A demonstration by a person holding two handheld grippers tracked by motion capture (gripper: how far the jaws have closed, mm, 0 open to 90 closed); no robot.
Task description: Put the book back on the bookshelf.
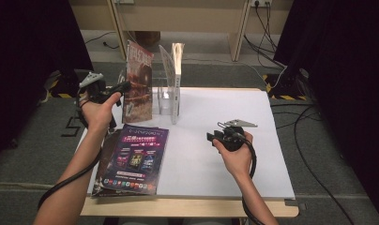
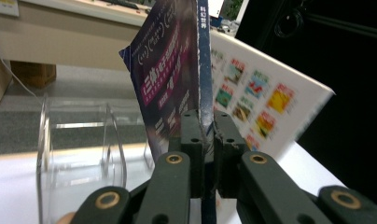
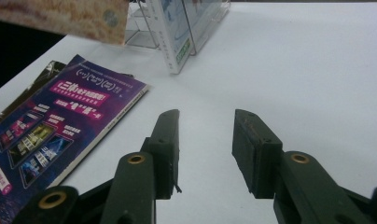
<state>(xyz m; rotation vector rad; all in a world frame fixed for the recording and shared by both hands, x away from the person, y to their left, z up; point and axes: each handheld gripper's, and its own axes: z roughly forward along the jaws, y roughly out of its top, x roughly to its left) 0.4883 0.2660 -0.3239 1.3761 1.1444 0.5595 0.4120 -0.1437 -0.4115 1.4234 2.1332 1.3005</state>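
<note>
At the far left of the white table [image 1: 216, 122], the left gripper [image 1: 117, 89] clamps its jaws on the edge of an upright magazine [image 1: 138, 84], just left of the clear acrylic rack [image 1: 169, 101]. Nearer, a purple magazine [image 1: 133, 159] lies flat. The right gripper [image 1: 215, 137], right of centre, hovers with jaws apart, holding nothing.

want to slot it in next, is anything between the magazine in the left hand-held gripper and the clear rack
Nothing visible. The left hand-held gripper holds the magazine upright just left of the clear rack. A white-covered book already stands in the rack's right part; the near slots look free.
</note>
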